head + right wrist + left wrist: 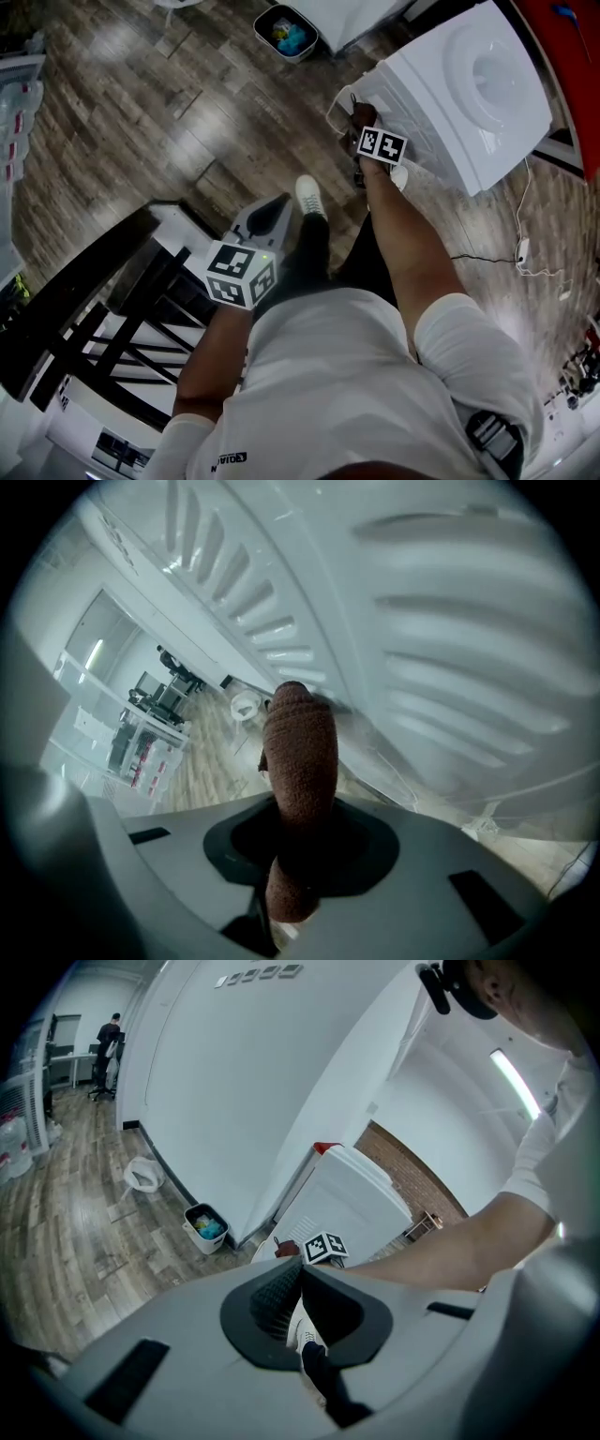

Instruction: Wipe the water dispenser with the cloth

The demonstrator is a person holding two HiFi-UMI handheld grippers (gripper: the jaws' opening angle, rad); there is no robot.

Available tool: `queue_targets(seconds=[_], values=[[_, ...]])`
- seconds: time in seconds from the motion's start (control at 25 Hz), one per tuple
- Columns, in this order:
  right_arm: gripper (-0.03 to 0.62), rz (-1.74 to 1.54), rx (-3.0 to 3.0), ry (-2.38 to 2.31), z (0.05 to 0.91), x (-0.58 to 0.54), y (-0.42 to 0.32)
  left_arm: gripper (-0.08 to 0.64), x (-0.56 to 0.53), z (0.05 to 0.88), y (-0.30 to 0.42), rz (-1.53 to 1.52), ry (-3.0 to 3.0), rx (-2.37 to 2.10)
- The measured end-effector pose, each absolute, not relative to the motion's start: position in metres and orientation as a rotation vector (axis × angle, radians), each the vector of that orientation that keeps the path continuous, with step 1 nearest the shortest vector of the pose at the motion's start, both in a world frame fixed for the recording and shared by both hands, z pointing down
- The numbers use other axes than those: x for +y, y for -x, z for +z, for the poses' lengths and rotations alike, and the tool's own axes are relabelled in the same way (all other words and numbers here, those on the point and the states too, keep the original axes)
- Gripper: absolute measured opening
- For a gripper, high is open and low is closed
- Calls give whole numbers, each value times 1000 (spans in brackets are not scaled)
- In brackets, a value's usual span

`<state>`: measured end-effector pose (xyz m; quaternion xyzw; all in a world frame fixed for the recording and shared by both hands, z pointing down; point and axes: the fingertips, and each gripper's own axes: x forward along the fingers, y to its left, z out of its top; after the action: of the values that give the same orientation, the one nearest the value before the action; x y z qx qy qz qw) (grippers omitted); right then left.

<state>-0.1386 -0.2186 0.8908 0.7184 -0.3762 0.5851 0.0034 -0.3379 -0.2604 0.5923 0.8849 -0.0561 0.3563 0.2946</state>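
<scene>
Floor [141, 112]: grey-brown wood planks; everything listed stands on it.
Water dispenser [469, 103]: one. White, box-shaped, with a round recess in the top and a panel of raised louvres on one side. It stands upright, long axis vertical, against a white wall, at the upper right of the head view.
Black frame [84, 319]: one, dark slatted furniture at the person's left.
Waste bin [286, 33]: one, small, with a dark rim and blue contents, near the wall and apart from the dispenser.
Left gripper [270, 214]: one. Held low, close to the body, well apart from the dispenser. Its jaws meet at the tips with nothing between them.
Right gripper [360, 124]: one. Stretched out to the dispenser's louvred side, with its jaws clamped on the cloth.
Cloth [300, 761]: one. Dark brown, knitted texture, bunched into a thick roll. Its long axis runs along the jaws and points away from the gripper; its rounded end rests against the louvred panel.
Shoe [309, 195]: one in view, white.
</scene>
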Motion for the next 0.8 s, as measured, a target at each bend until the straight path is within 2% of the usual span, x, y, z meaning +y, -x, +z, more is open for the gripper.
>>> queue_targets(seconds=[0.36,0.8], values=[[86,1718,-1413,-2178,808,-217,169,-1,-268,540,328,846,-2447,-135],[86,1417,-1796,-2458,596,-191,208,0,-241,504,324,814,-2563,117]])
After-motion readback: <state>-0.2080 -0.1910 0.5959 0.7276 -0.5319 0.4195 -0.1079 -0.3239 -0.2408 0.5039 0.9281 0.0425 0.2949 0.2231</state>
